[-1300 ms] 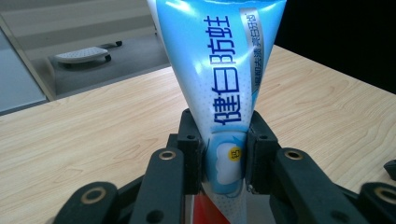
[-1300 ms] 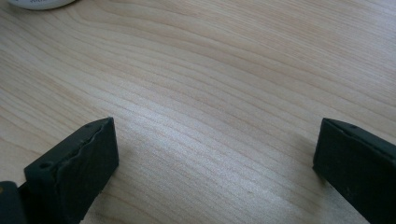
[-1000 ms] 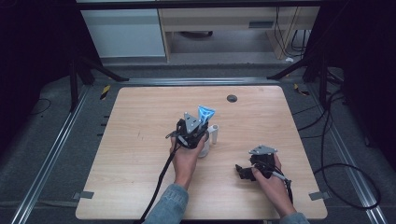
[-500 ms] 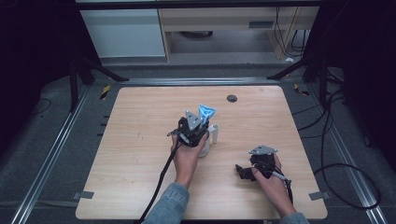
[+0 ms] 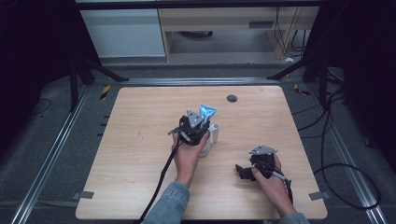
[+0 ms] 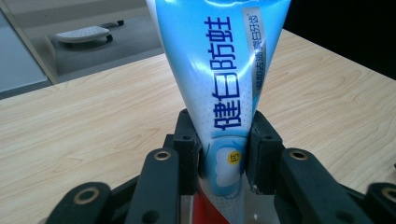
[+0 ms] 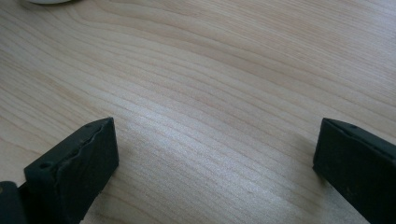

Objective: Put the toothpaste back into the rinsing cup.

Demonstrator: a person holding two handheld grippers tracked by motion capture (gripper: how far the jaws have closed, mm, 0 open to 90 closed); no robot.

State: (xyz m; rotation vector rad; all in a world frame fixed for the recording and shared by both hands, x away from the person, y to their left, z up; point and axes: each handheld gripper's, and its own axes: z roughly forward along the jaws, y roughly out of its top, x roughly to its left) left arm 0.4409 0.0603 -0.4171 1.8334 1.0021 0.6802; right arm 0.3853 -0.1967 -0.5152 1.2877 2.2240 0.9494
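left claw (image 5: pixel 201 122) + toothpaste tube (image 5: pixel 207 112) | shifted slightly right

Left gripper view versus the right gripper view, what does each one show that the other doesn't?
The left gripper view alone shows a blue toothpaste tube clamped upright between the left gripper's black jaws, Chinese print running down it, a red band low on it, and floor beyond the table edge. The right gripper view alone shows the right gripper's jaws standing wide apart with nothing between them, plus a sliver of something white at the top edge, too cropped to name. Both share the light wooden table and a pair of black jaws rising from the bottom.
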